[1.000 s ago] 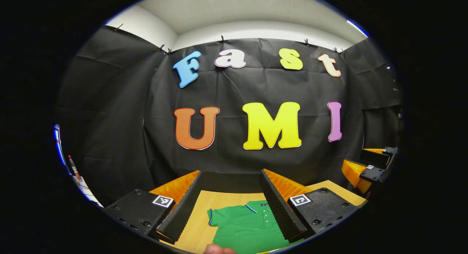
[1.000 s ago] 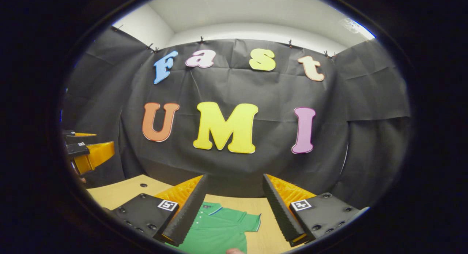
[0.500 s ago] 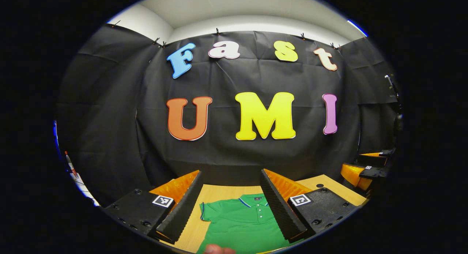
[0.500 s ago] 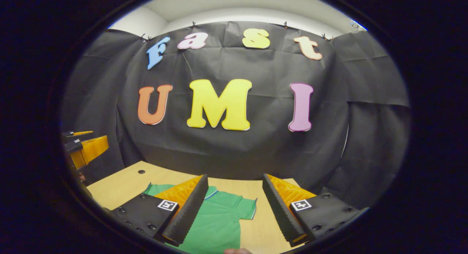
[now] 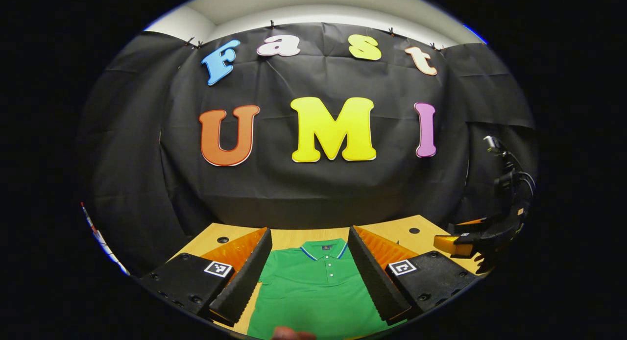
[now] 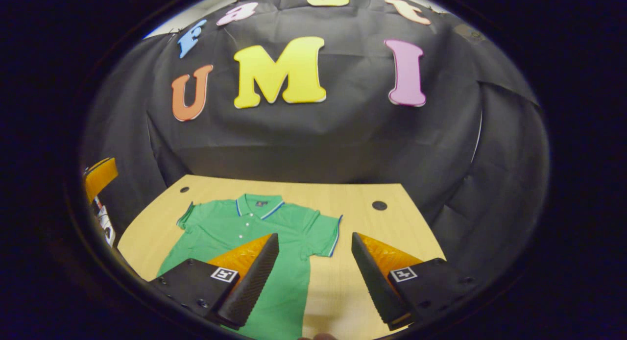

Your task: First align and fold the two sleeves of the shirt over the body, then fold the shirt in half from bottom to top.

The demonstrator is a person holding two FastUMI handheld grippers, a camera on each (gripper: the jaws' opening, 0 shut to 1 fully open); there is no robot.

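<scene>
The shirt (image 6: 245,232) lies flat on the table (image 6: 372,222), collar toward the wall, buttons up, and both sleeves are spread out, not yet folded.

On the left side, the left gripper (image 5: 308,274) hangs above the chest of the shirt with its jaws wide and holds nothing. To fold well, I think it should go out to the left sleeve (image 6: 188,215) and pinch it near the cuff, taking only the sleeve cloth and not the body under it, then carry it inward until the cuff edge lies on the chest.

On the right, the right gripper (image 6: 313,276) is also wide and empty, above the bare wood just beside the right sleeve (image 6: 323,234). It is already near to its cuff with the blue edge.

The left sleeve lies close to the left edge of the table, so there is little room there; a low approach from outside may be difficult. At the right of the shirt the wood is free, with one small hole (image 6: 379,205) farther back.
</scene>
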